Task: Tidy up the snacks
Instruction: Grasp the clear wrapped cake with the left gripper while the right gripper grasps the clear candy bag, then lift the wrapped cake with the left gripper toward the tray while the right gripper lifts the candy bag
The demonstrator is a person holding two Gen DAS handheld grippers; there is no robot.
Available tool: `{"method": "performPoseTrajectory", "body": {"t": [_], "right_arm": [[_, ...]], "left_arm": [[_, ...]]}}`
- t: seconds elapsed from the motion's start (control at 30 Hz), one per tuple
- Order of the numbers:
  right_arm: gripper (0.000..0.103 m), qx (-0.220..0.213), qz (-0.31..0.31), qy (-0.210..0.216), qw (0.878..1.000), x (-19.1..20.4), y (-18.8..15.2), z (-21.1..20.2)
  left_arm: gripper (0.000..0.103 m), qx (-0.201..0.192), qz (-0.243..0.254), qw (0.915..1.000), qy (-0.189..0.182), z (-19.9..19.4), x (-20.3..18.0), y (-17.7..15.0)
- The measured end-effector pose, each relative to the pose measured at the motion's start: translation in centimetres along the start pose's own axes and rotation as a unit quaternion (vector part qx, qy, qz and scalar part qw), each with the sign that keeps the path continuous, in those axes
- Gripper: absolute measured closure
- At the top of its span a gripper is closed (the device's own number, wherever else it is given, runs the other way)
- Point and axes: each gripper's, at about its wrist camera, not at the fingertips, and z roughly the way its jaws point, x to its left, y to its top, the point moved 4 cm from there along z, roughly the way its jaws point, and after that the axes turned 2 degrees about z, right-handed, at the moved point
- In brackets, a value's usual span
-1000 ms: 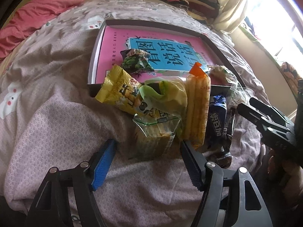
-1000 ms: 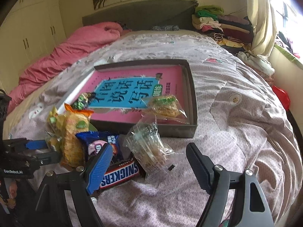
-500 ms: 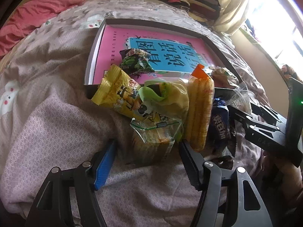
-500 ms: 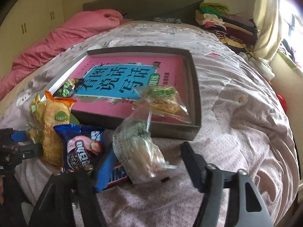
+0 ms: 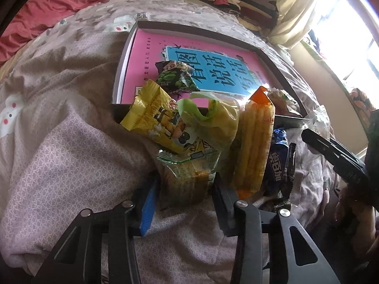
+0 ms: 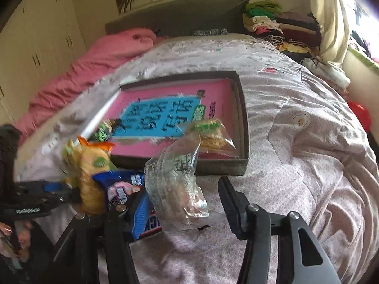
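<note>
Clear cracker packet point(image 5: 187, 177) lies on the quilt point(image 5: 71, 156) before the tray point(image 5: 279, 66); left gripper point(image 5: 183, 187), jaws just closing, clamps it; right gripper point(image 6: 182, 196), also closing, brackets a clear bag point(image 6: 175, 184), contact unclear.

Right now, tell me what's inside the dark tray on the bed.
Inside the dark tray: a pink book, a green snack packet and a clear-wrapped snack. Anything under the book is hidden.

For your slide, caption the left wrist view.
Left gripper closing around a clear biscuit pack in the snack pile beside the tray.
</note>
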Motion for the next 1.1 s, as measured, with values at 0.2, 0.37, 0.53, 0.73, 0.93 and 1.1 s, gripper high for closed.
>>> {"method": "performPoseTrajectory", "body": {"t": [0.2,0.37,0.53,0.73,0.93,1.1], "right_arm": [[0.048,0.001,0.013,0.01,1.0,-0.1,0.3,0.1],[0.048,-0.002,0.002,0.019,1.0,0.6,0.2,-0.1],[0.048,-0.002,-0.007,0.023,1.0,1.2,0.1,0.0],[0.048,0.0,-0.01,0.022,1.0,1.4,0.1,0.2],[0.048,-0.001,-0.01,0.023,1.0,1.5,0.1,0.2],[0.048,-0.001,-0.009,0.022,1.0,1.5,-0.1,0.2]], "left_arm": [[0.064,0.003,-0.005,1.0,-0.004,-0.5,0.1,-0.2],[0.068,0.013,-0.019,0.9997,-0.011,-1.5,0.6,-0.6],[0.069,0.014,-0.02,0.9996,-0.014,-2.0,0.7,-0.8],[0.069,0.017,-0.043,0.9984,-0.033,-1.8,1.4,-0.9],[0.069,0.014,-0.086,0.9939,-0.067,-1.7,2.6,-0.9],[0.067,0.014,-0.11,0.9896,-0.091,-1.5,3.1,-1.0]]}}
